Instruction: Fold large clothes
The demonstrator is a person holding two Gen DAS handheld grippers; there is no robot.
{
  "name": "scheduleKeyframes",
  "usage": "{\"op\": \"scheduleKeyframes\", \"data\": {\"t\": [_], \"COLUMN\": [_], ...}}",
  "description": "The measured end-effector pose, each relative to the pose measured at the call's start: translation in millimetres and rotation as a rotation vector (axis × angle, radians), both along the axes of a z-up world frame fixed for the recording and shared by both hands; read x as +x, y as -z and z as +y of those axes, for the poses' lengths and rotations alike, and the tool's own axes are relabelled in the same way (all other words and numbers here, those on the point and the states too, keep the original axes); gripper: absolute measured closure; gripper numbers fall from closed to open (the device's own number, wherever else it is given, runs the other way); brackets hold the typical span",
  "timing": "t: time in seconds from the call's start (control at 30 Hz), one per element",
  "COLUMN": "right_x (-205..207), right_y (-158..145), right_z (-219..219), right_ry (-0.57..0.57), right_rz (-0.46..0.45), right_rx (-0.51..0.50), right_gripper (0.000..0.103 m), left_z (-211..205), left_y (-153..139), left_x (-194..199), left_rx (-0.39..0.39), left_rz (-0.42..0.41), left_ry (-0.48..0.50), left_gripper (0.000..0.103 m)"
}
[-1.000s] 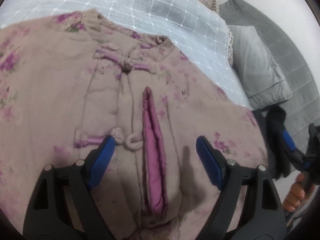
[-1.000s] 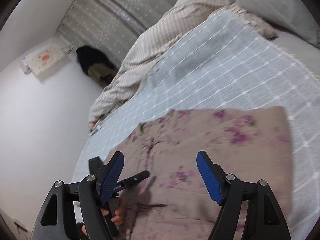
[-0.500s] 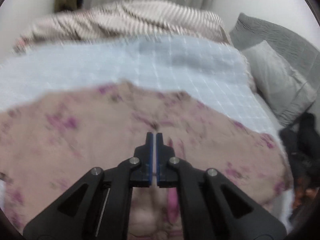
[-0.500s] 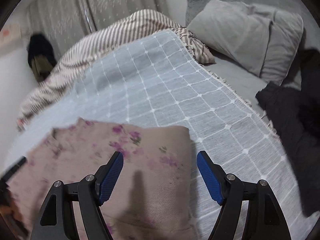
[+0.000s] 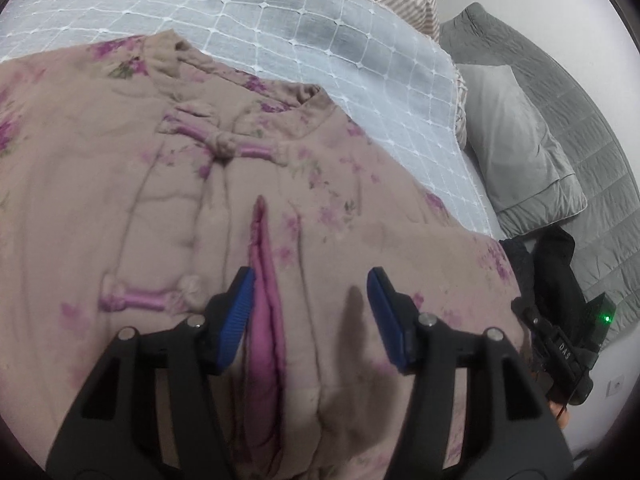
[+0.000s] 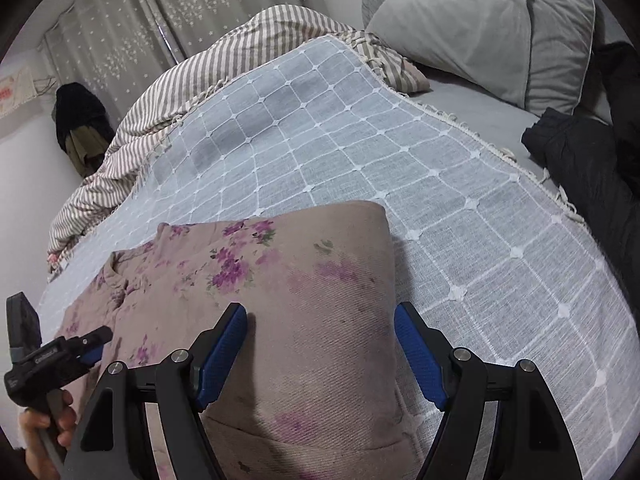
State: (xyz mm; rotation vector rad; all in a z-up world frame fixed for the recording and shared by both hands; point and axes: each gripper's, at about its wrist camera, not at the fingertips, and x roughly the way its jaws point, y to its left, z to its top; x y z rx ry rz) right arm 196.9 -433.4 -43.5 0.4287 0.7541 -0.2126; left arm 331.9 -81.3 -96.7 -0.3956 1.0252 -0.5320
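left wrist view: left gripper [image 5: 310,316] over floral padded jacket [image 5: 120,208], jaws just reopened, apart, pink lining [image 5: 264,320] beside one pad, nothing clamped. right gripper [image 6: 320,356] likewise gaping (empty) above jacket's folded edge. jacket flat on checked blanket [image 6: 360,128] on bed; farther off, striped duvet [image 6: 168,84], grey pillow [image 6: 480,28].
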Motion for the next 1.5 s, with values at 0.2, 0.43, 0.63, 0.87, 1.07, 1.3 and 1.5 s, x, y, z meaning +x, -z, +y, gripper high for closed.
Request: {"op": "scheduleKeyframes", "data": {"t": [0.2,0.43,0.63,0.87,1.07,1.3,1.5], "right_x": [-5,-13,-4,5,2,4,3], "right_y": [3,-18,-23,-18,-10,-7,-13], "right_z": [2,-13,-10,7,7,7,7], "right_ry": [0.013,0.026,0.026,-0.013,-0.017,-0.013,-0.009], "right_rz": [-0.020,-0.079,-0.088,-0.068,-0.055,-0.049,-0.064], "right_rx": [0.028,0.024,-0.004,-0.036,-0.020,0.002,-0.003], "right_gripper": [0.026,0.026,0.026,0.026,0.026,0.026,0.026], "left_z": [-7,36,59,60,61,53,66], "left_y": [-7,-76,-45,-45,-18,-12,-53], "left_x": [-3,-41,-20,-26,-1,5,-23], "left_rx": [0.061,0.090,0.427,0.348,0.233,0.248,0.287], "left_rz": [-0.068,-0.348,-0.173,-0.189,-0.021,-0.058,-0.235], "left_ry": [-0.008,-0.199,-0.348,-0.285,-0.218,-0.161,-0.269], "left_gripper": [0.089,0.090,0.081,0.034,0.039,0.086,0.088]}}
